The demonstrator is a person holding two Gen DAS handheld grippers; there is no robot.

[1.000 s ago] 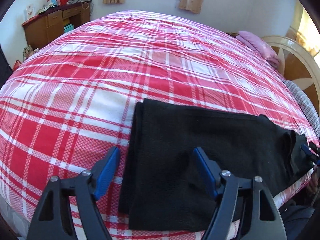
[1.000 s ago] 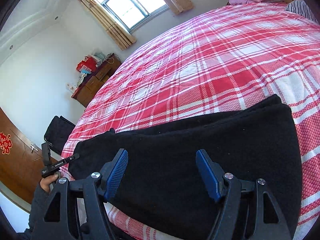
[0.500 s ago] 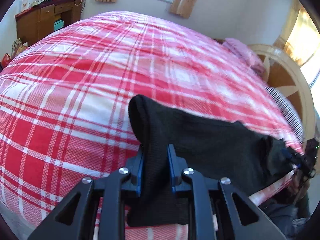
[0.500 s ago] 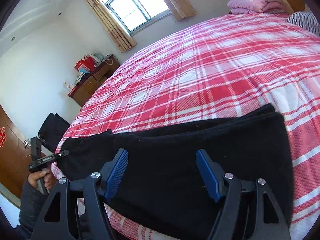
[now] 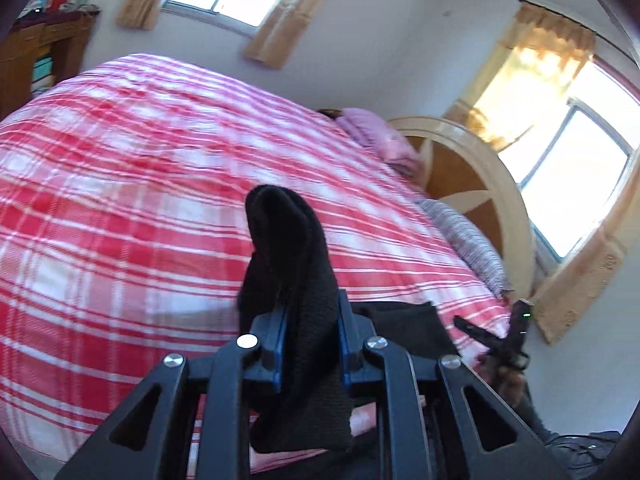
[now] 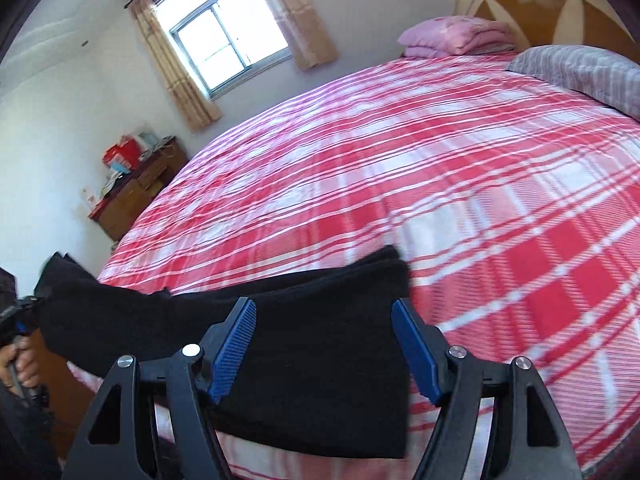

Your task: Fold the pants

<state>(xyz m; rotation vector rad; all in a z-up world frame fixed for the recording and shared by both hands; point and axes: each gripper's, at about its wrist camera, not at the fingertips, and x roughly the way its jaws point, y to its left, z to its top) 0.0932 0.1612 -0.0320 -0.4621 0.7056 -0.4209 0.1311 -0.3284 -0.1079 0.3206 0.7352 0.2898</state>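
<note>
Since one second ago, left gripper [image 5: 310,340] pinched and lifted the black knit pants [image 6: 320,344] end. Right gripper [image 6: 324,344] hangs spread above them near the red plaid bed's [image 6: 480,200] edge. Carry the end over evenly, aligning edges.

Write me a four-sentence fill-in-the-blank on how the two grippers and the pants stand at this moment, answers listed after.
1. The left gripper is ____ on one end of the black pants.
2. The right gripper hovers over the other end with its jaws ____.
3. The pants lie on a bedspread with a red and white ____ pattern.
4. The end in the left gripper is ____ off the bed.

Answers: shut; open; plaid; lifted
</note>
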